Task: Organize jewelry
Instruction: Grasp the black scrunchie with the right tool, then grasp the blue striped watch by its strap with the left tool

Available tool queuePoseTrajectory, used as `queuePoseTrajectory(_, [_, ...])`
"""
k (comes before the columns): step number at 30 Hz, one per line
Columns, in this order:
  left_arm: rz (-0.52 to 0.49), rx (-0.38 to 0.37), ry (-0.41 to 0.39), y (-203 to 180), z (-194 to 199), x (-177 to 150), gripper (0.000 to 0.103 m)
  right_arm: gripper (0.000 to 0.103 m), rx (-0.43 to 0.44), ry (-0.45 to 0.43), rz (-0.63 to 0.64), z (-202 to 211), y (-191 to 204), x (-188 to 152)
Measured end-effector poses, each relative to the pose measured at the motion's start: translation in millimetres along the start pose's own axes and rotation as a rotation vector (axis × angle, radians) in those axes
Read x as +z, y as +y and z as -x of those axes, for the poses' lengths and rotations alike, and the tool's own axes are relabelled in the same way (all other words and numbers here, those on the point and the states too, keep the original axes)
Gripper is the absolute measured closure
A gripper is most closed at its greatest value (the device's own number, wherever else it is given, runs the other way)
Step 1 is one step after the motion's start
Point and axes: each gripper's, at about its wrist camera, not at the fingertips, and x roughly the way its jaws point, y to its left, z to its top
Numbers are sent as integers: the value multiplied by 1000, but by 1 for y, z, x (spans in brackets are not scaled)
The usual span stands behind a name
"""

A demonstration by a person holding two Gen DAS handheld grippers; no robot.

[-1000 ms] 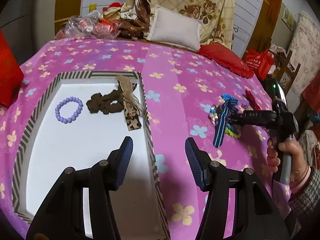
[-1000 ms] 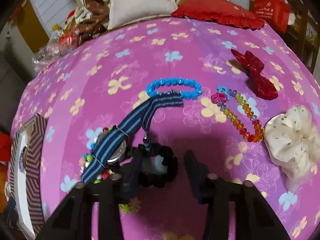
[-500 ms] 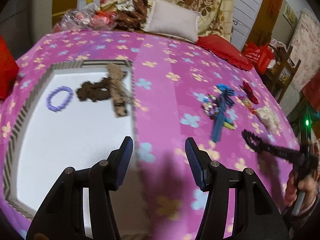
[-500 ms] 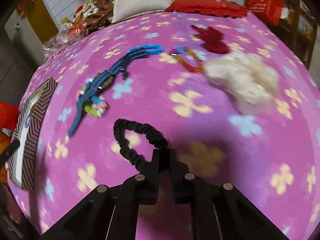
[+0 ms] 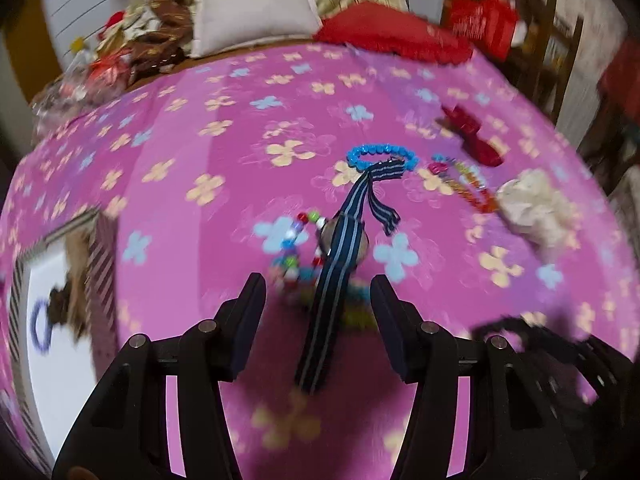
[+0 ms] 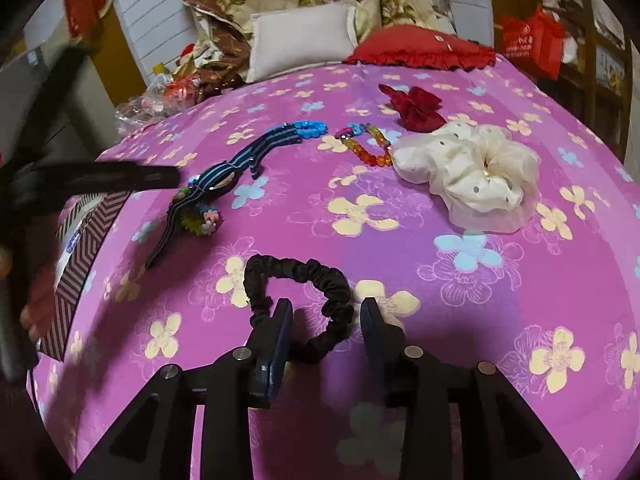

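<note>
Right wrist view: the right gripper sits low in the centre of the frame, jaws parted, and the black scrunchie lies on the pink flowered cloth with its lower loop between the two fingers. Neither pad looks pressed into it, though the loop brushes close to the left finger, so contact there is hard to call. Above it, right of centre, the big cream scrunchie is on the cloth, with the red bow just beyond it and the orange bead bracelet just to its left. At left of centre the striped watch strap runs diagonally, its far end touching the blue bead bracelet and its lower part lying over a small multicoloured bead bracelet.

Over to the left wrist view, blurred: the left gripper is spread wide, empty, fingers either side of the near end of the strap. The striped-edged white tray fills the lower left, holding a purple bead bracelet and a brown scrunchie. At the top edge, a white pillow and a red cushion.
</note>
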Motion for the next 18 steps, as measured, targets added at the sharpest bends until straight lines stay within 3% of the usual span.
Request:
queuePoseTrajectory(7, [-55,14,78,-17,-48,21,49,66,68,-8,-30,1,-10,-1])
queuePoseTrajectory(14, [-86,23,96,-26,-60,23,48,65,62,-9,-16,0,-8,-1])
queuePoseTrajectory(16, [-81,12,94,-24,-60,23,53,65,48,-9,-2,0,-5,-1])
queuePoseTrajectory(17, [-77,9,93,-24,-60,23,62,65,41,-9,5,0,-3,-1])
queuePoseTrajectory(18, [-67,3,99,-24,-59,23,62,65,35,-8,10,-1,-2,-1])
